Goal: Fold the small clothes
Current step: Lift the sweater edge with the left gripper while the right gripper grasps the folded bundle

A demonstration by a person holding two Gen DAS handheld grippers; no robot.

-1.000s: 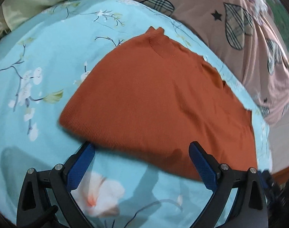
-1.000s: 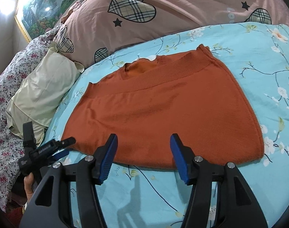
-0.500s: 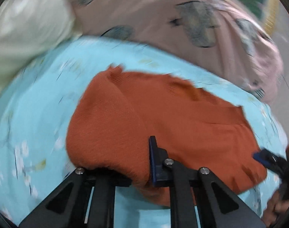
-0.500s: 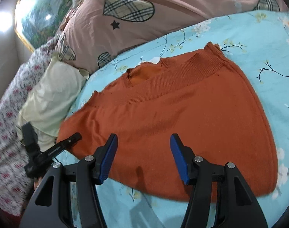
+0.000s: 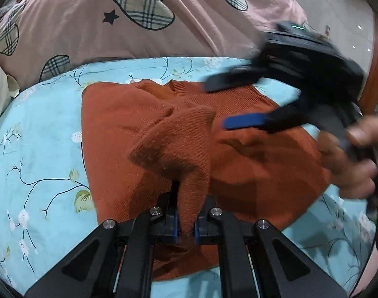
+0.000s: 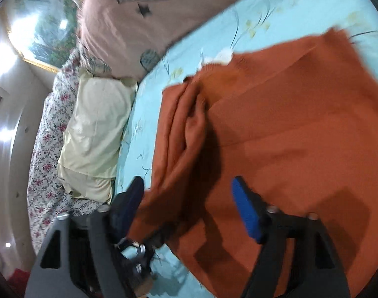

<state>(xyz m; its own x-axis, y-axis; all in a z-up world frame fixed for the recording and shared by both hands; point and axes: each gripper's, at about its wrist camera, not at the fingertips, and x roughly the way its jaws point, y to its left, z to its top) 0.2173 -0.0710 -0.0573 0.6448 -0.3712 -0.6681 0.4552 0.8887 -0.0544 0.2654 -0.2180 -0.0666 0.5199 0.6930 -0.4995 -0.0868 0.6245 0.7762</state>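
On a bed (image 5: pixel 35 154) spread with a flowered blue sheet, the left tongs (image 5: pixel 186 228) are clenched on a pinched-up fold of an orange sweater (image 5: pixel 119 134), lifting its near left edge over the flat body. To the right, the right tongs (image 5: pixel 228 104) hover released above the sweater's far right part, their jaws having just been opening, nothing between them; this pair looks nearer the collar.

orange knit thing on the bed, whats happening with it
A person is folding a small rust-orange knit garment on a light blue floral bedsheet with two hand-held grippers. The left gripper is shut on a pinched fold of the garment and lifts it over the rest. The right gripper hovers open above the far side, jaws just widened, nothing between them.
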